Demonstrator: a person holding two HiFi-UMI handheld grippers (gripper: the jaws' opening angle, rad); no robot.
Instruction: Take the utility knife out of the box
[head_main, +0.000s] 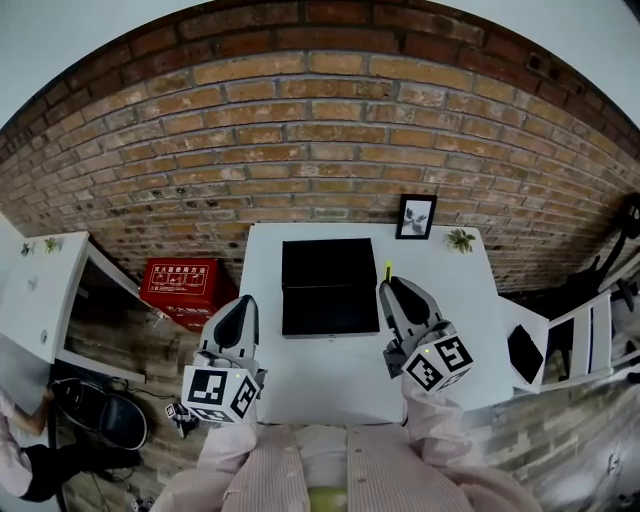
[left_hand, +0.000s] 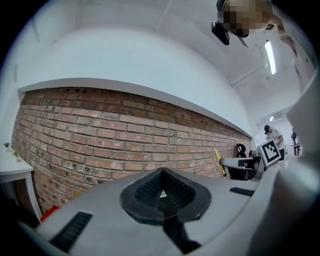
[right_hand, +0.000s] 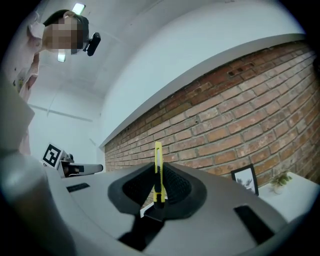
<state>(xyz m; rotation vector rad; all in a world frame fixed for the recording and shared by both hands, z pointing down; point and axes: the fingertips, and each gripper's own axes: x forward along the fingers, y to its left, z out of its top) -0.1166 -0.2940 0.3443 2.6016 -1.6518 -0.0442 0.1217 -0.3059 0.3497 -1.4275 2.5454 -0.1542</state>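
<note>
1. The yellow utility knife is clamped between the pads of the right gripper. It stands on edge and its slim body sticks out past the fingertips.
2. In the head view, the tip of the knife shows just beyond the right gripper, beside the right edge of the box and outside it.
3. The black box lies open on the white table, its two dark halves flat and one behind the other.
4. The left gripper has its jaws drawn together with nothing between them. In the head view it hangs over the table's left edge, apart from the box.
5. At the back of the table a small framed picture leans at the brick wall, with a little plant to its right.
6. A red case sits on the floor left of the table.
</note>
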